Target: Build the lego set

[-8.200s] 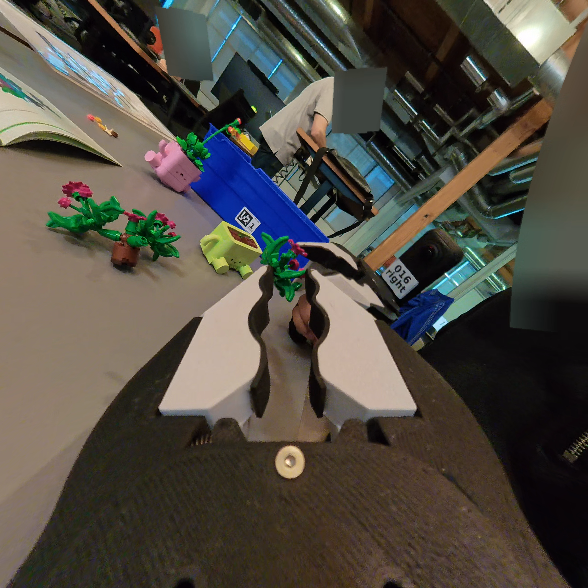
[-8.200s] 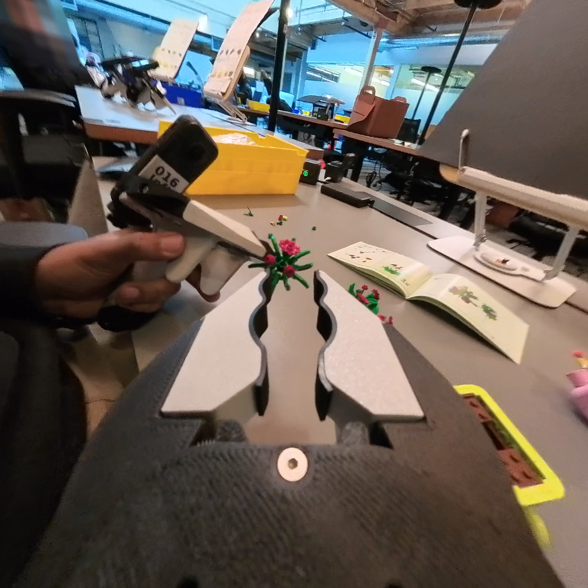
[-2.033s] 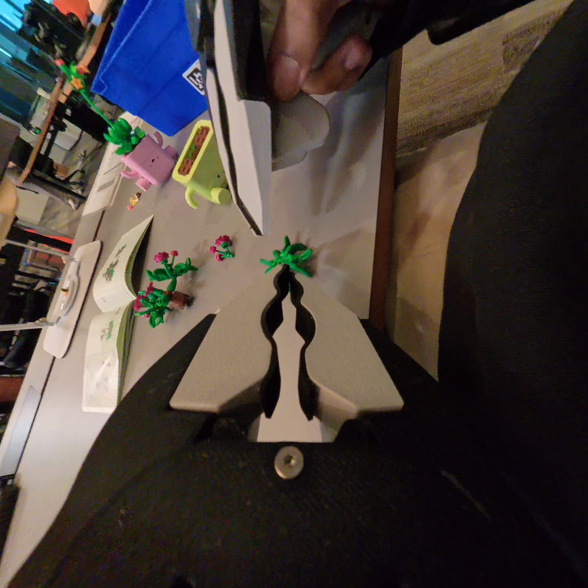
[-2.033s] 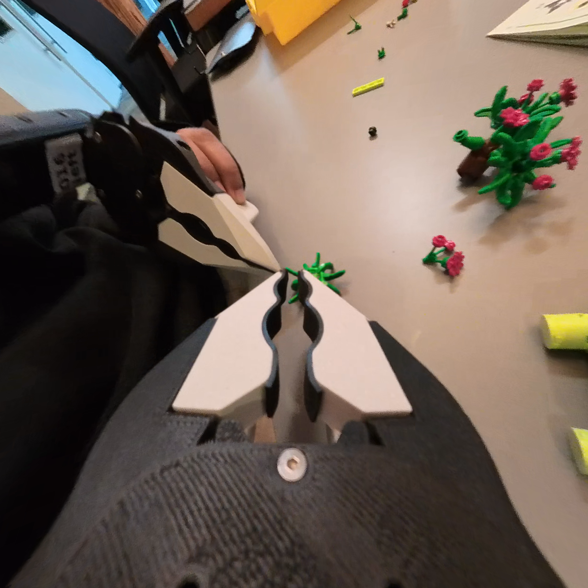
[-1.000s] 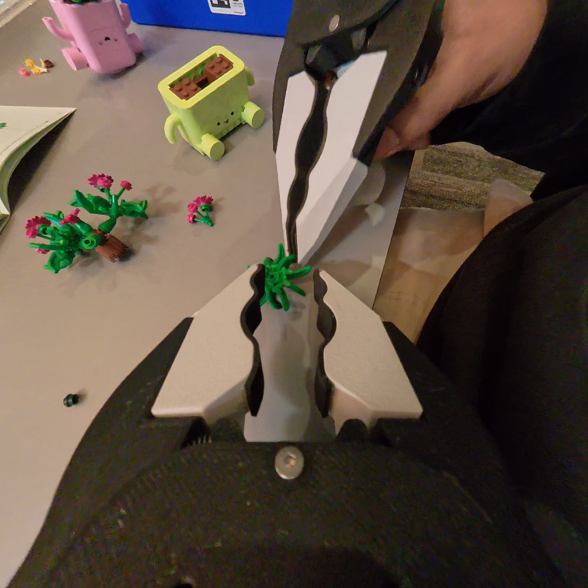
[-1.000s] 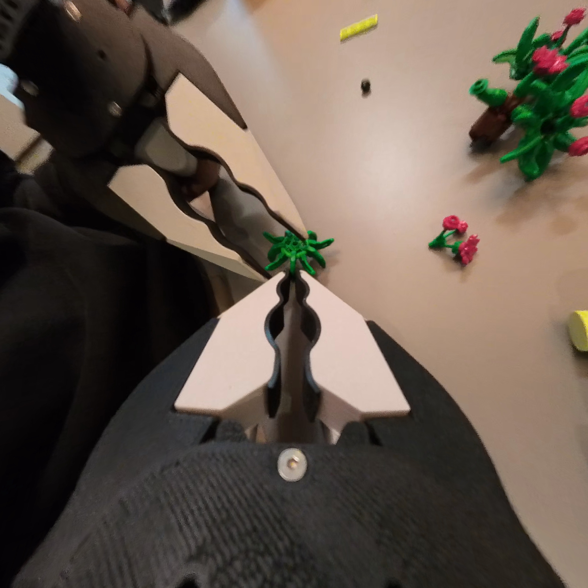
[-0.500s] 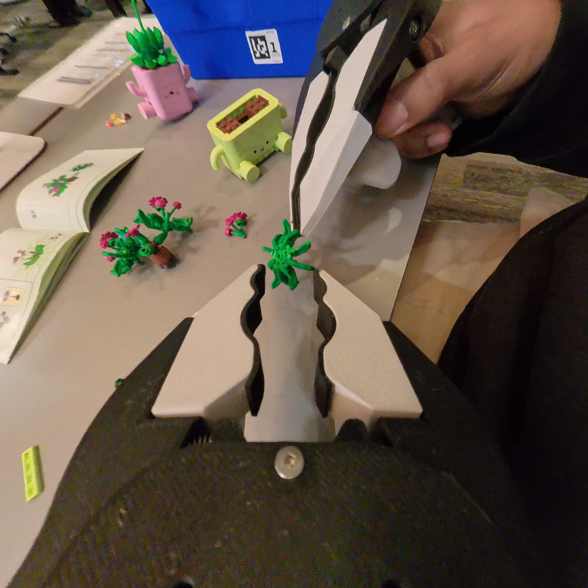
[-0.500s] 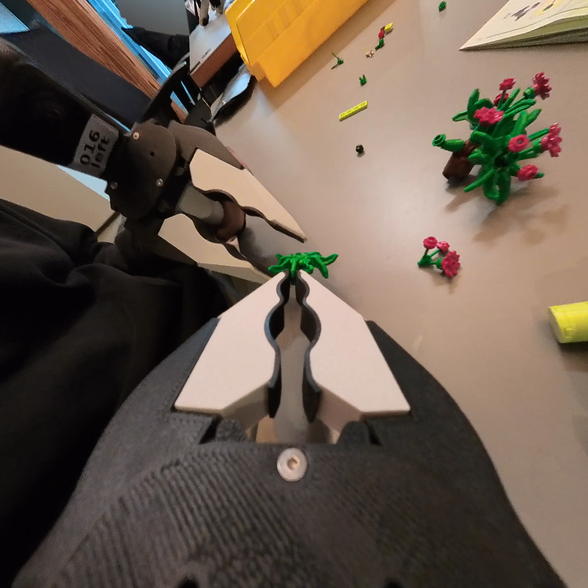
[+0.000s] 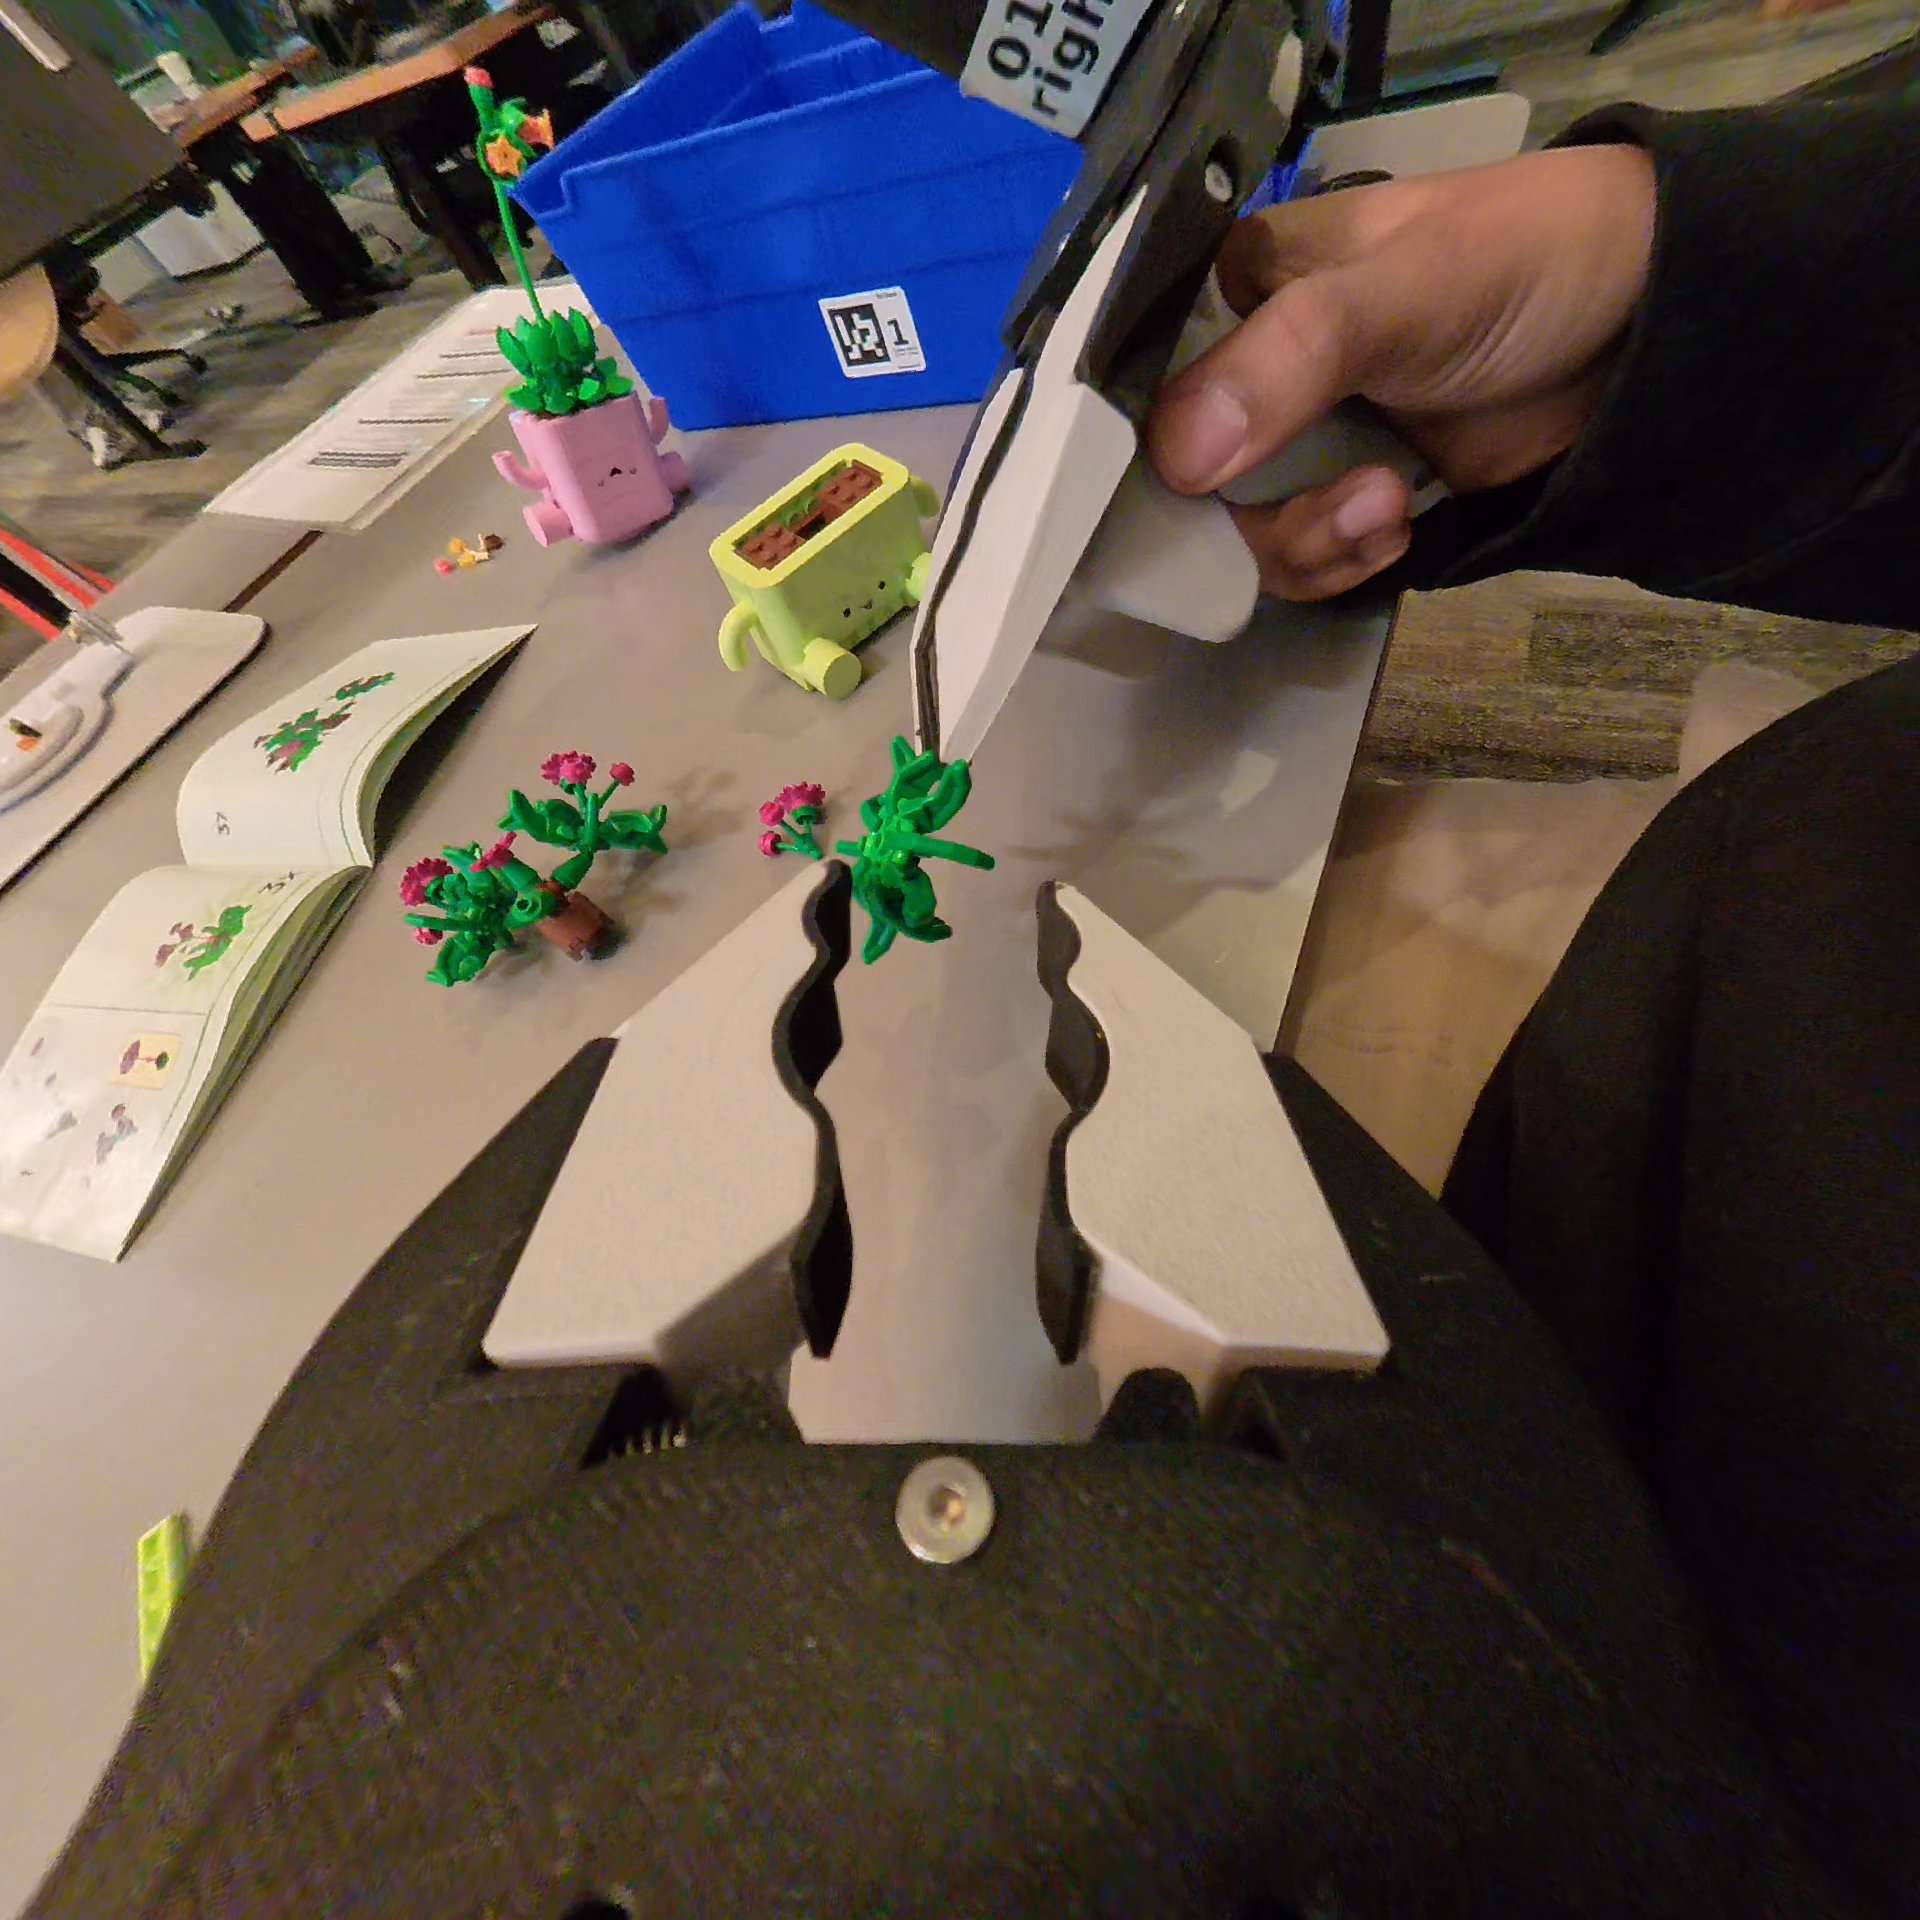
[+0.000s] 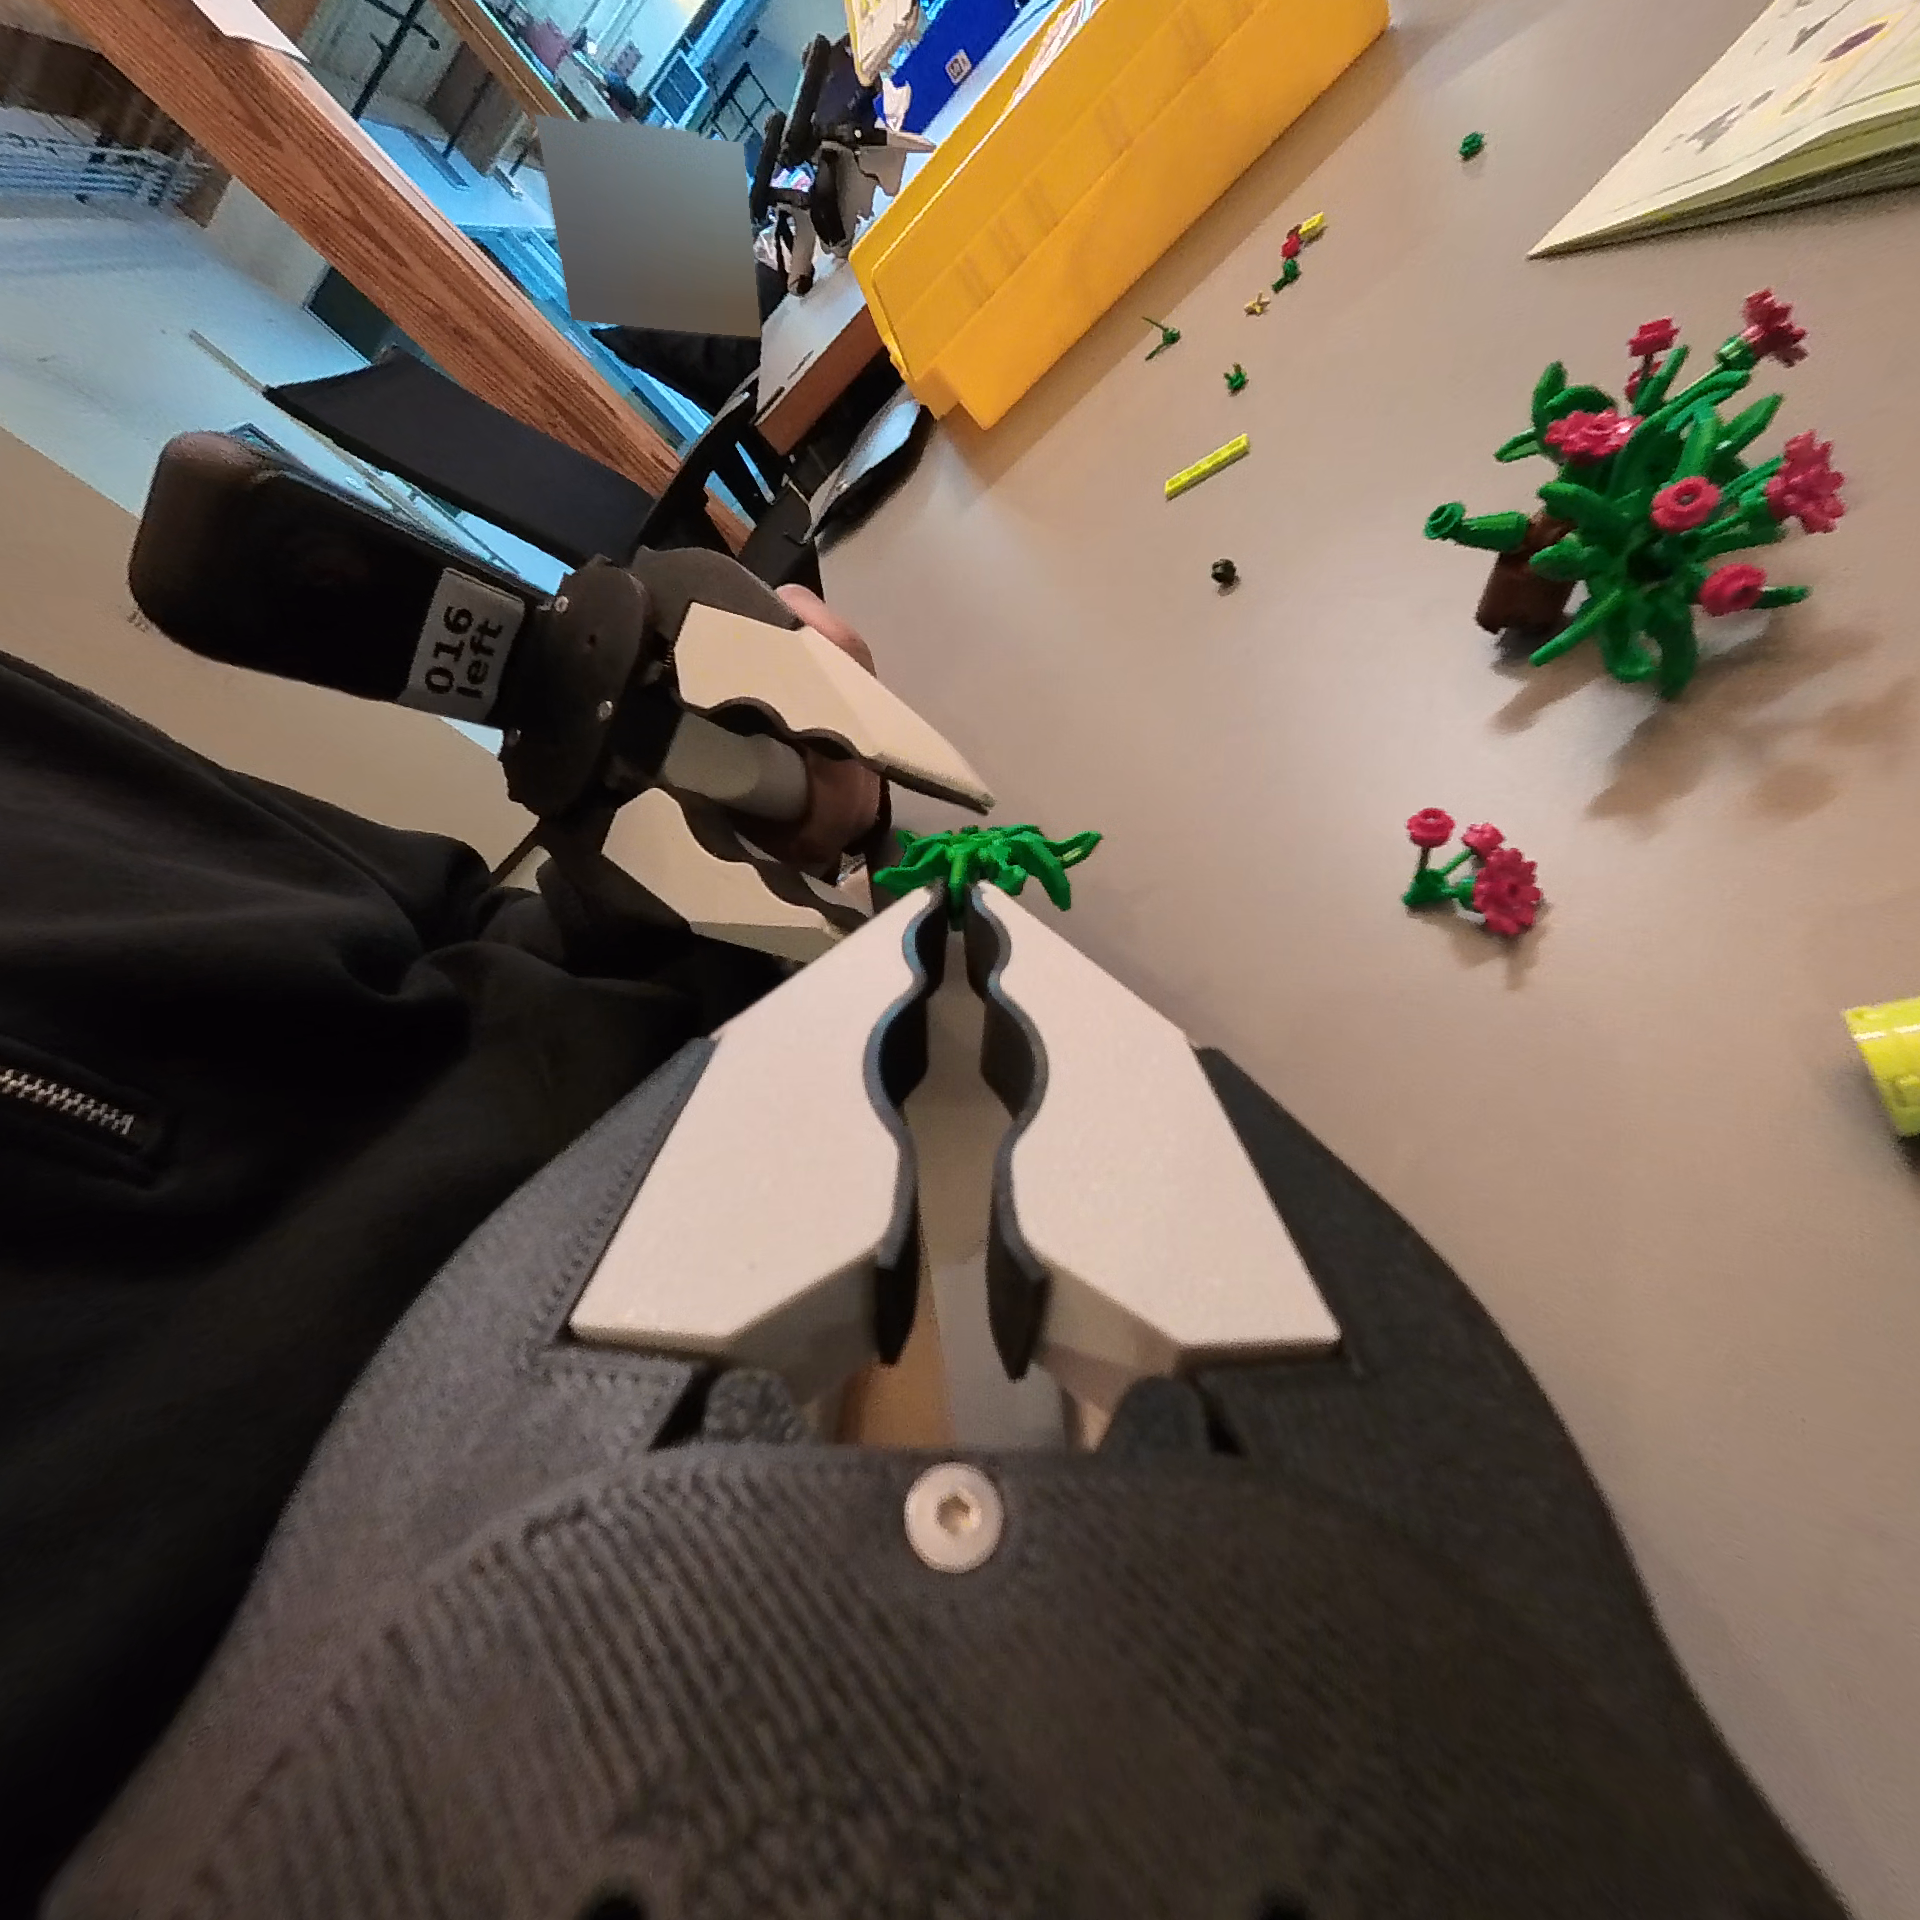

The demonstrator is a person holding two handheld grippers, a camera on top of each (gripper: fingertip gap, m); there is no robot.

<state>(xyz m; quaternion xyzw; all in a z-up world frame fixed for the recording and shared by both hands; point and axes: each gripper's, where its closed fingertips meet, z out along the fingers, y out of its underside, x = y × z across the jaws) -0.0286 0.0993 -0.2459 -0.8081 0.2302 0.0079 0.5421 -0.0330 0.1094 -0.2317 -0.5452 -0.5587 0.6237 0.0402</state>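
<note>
Smooth grey table (image 9: pixel 312 1143), spiky leaf cluster (image 9: pixel 902 852)

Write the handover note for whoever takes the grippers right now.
Right gripper: shut on the green leaf piece, held above the table.
Left gripper: open, empty, right beside the leaf piece.
On the table: flowering plant with brown base on its side, loose pink flower sprig, lime pot without plant, pink pot planted, open booklet.
Left: join sprig, leaf piece, plant; fill lime pot.
</note>
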